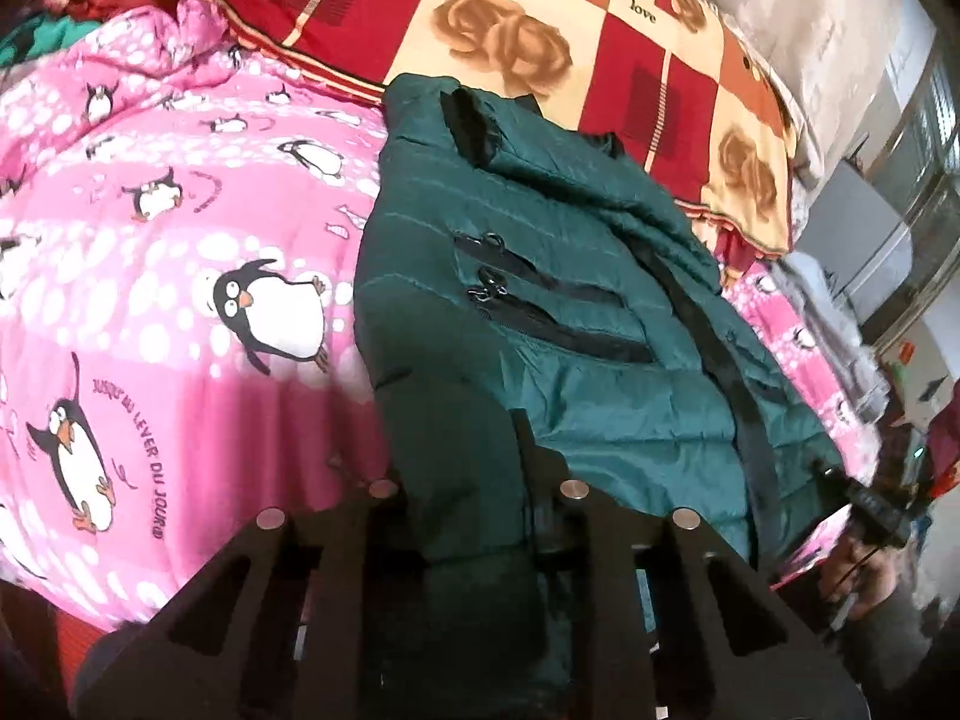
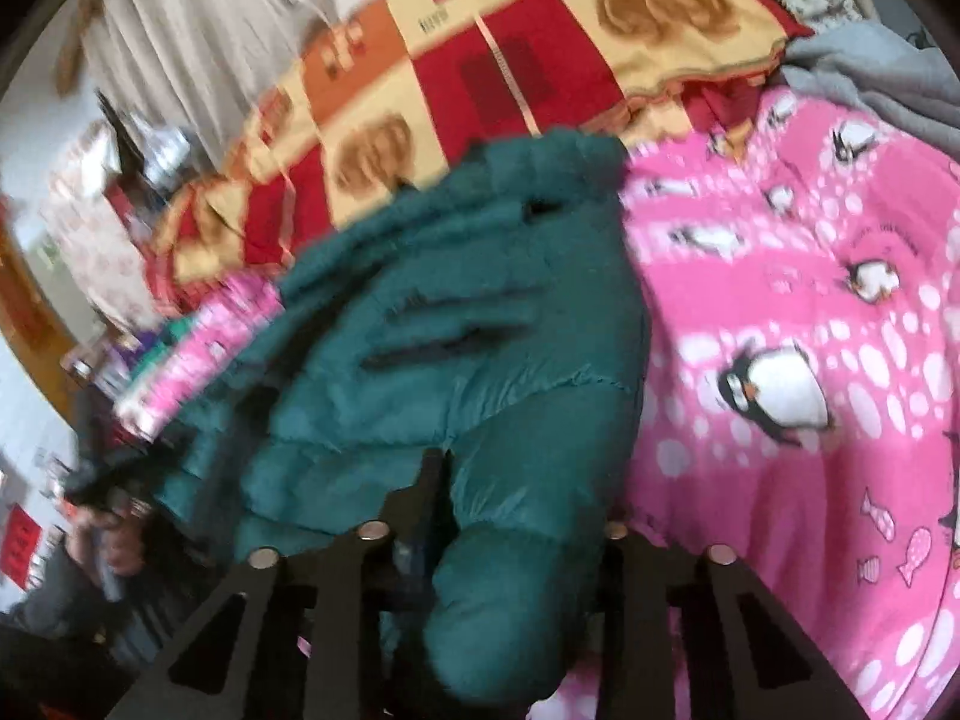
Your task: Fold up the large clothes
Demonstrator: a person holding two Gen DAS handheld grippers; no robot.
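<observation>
Left hand-held gripper [image 1: 474, 450]: clamped on the near hem of the jacket [image 1: 558, 276]. Right hand-held gripper [image 2: 480, 480]: likewise clamped on its padded edge. Jacket: dark green, quilted, black zips, lying on pink penguin-print quilt [image 1: 156, 252]. Beyond: red-and-cream checked blanket [image 1: 540, 18].

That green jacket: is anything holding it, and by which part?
Both grippers hold the green jacket: the left gripper and the right gripper each pinch its near edge.
</observation>
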